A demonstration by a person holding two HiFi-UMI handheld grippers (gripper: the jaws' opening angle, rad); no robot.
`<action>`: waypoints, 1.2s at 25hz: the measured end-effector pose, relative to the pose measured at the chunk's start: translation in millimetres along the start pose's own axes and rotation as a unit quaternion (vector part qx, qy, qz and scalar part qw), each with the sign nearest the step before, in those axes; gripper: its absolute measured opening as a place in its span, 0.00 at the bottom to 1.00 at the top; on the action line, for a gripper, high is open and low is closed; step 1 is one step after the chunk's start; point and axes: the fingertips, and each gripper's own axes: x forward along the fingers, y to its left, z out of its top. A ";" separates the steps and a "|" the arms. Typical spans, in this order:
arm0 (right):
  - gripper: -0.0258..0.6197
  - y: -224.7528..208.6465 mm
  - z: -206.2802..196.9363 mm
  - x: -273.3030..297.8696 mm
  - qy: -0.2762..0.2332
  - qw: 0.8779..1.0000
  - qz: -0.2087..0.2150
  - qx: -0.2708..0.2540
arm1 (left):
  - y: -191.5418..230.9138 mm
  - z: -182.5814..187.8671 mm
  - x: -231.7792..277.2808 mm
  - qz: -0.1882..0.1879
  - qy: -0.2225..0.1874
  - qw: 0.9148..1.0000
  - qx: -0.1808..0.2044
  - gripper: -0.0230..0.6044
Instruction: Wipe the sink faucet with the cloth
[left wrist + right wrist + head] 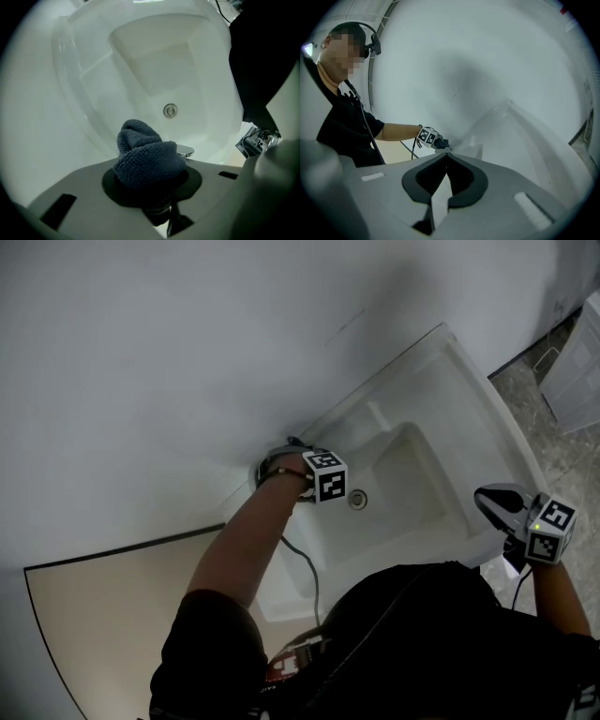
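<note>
Left hand-held gripper (pixel 149 185) grips a bunched, dark-grey knit cloth (pixel 145 154); right hand-held gripper (pixel 446 155) clenched.

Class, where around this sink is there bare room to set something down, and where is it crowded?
Bare: the basin floor around the drain, and the sink's broad rim away from the faucet. Crowded: the faucet, where the left tongs hold the cloth.

shirt (pixel 422 634): black, short sleeves | marker cubes (pixel 325 475): black-white squares | cable (pixel 309 568): dark, thin
</note>
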 end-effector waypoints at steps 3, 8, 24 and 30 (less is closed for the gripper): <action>0.04 9.1 3.5 4.3 0.006 1.000 0.006 -0.013 | -7.4 -0.3 -6.2 0.021 0.004 0.999 0.029 0.19; 0.04 26.0 11.1 8.9 0.015 0.999 0.013 -0.029 | -36.5 4.5 -32.5 0.042 0.004 0.995 0.095 0.19; 0.04 103.7 61.3 98.3 0.088 0.983 0.074 -0.141 | -152.2 -39.0 -141.5 0.050 -0.465 0.807 -0.360 0.20; 0.04 147.5 33.8 151.7 0.128 0.977 0.060 -0.159 | -155.6 -119.9 -62.2 0.037 -0.589 0.574 -0.568 0.20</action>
